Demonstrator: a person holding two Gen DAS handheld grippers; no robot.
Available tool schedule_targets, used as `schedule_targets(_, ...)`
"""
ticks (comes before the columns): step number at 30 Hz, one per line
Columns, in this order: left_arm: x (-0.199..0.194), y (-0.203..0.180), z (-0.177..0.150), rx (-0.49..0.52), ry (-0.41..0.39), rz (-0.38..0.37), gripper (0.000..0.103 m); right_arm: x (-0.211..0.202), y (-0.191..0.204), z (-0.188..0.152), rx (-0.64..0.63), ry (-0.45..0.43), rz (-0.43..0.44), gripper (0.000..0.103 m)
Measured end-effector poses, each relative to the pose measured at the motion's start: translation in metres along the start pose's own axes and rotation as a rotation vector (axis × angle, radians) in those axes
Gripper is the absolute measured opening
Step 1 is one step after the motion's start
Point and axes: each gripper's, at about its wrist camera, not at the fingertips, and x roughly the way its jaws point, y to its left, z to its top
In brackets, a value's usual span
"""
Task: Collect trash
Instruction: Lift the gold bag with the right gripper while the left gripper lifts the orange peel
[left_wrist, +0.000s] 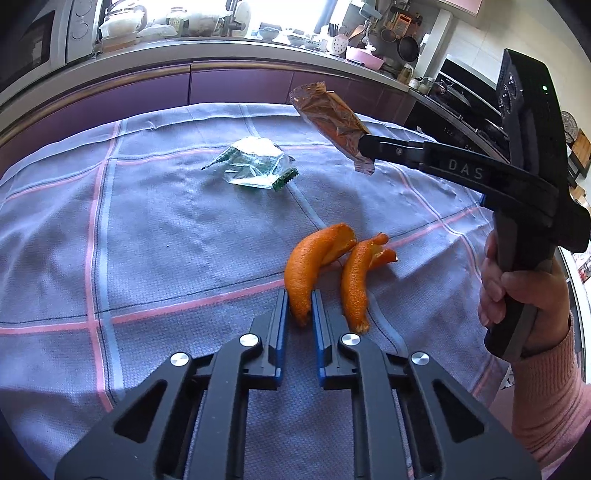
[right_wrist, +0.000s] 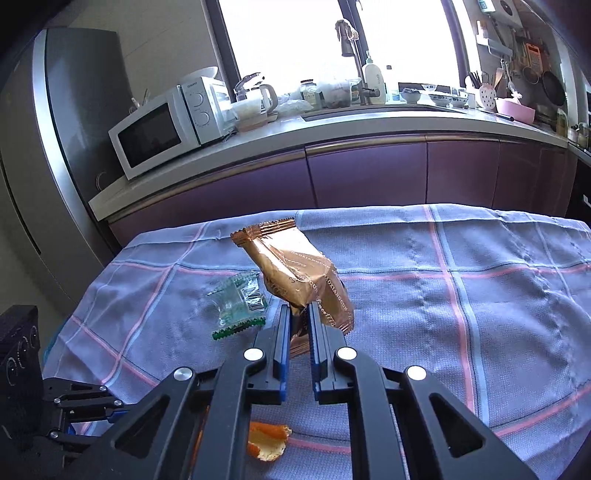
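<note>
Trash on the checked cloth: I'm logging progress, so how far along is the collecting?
Nothing looks binned yet; no bin shows. In hand: the right tool is shut on the copper wrapper, lifted off the cloth, and the left tool pinches one orange peel. Left: the second peel and the clear green-edged wrapper lie on the cloth.

Lifted bronze wrapper (right_wrist: 299, 280), orange peels (left_wrist: 306, 273), clear-green wrapper (left_wrist: 255, 166)
</note>
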Motion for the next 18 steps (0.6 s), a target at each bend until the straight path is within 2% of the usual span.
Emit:
schedule_targets(10, -0.036, 0.019, -0.013, -0.036, -0.063, 0.05, 0.012, -0.028, 0.026, -0.01, 0.004, -0.054, 0.136, 0.008)
schedule_targets(18, -0.073, 0.045, -0.03, -0.083, -0.11, 0.107, 0.012, -0.029, 0.056, -0.019, -0.013, -0.044, 0.229, 0.008)
